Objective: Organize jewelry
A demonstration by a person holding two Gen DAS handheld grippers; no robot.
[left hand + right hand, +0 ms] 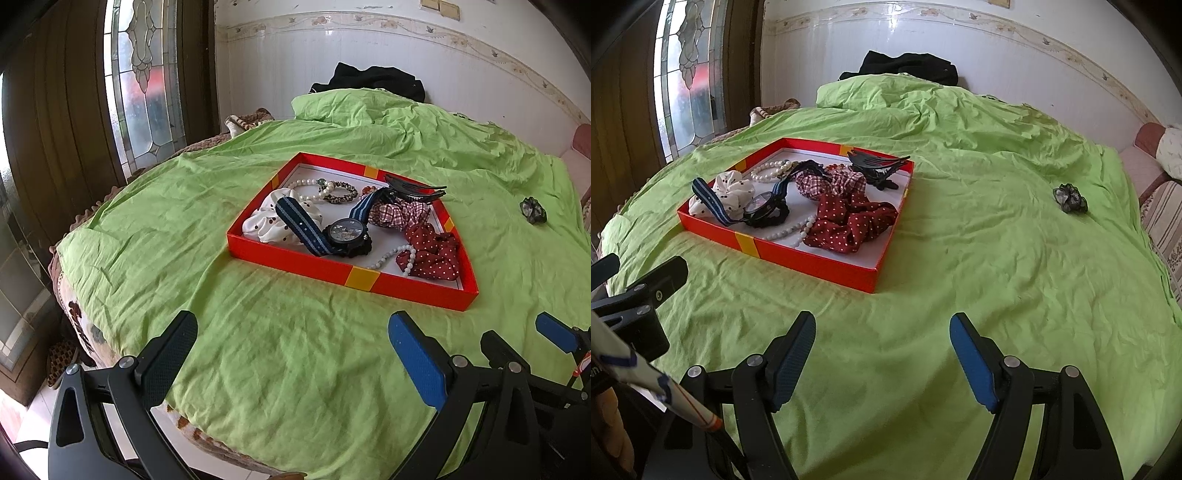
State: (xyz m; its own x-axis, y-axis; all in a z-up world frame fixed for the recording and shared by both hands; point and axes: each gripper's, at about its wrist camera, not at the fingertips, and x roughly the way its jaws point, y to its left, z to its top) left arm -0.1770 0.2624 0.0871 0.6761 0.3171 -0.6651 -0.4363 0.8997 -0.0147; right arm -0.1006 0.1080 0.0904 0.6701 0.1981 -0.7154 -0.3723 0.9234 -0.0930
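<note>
Left wrist view showed the left gripper (291, 354) spread wide, grasping nothing. The right gripper (882, 354) likewise gaped empty above the bed (960, 295), the red tray (812, 264) near its far-left corner.

rig look | my left gripper (291, 354), right gripper (882, 354): black frames | blue ribbed pads (971, 363) | silver pivot screws

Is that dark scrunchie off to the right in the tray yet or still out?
Out. The dark scrunchie lies alone on the green sheet, well clear of the red tray.
</note>
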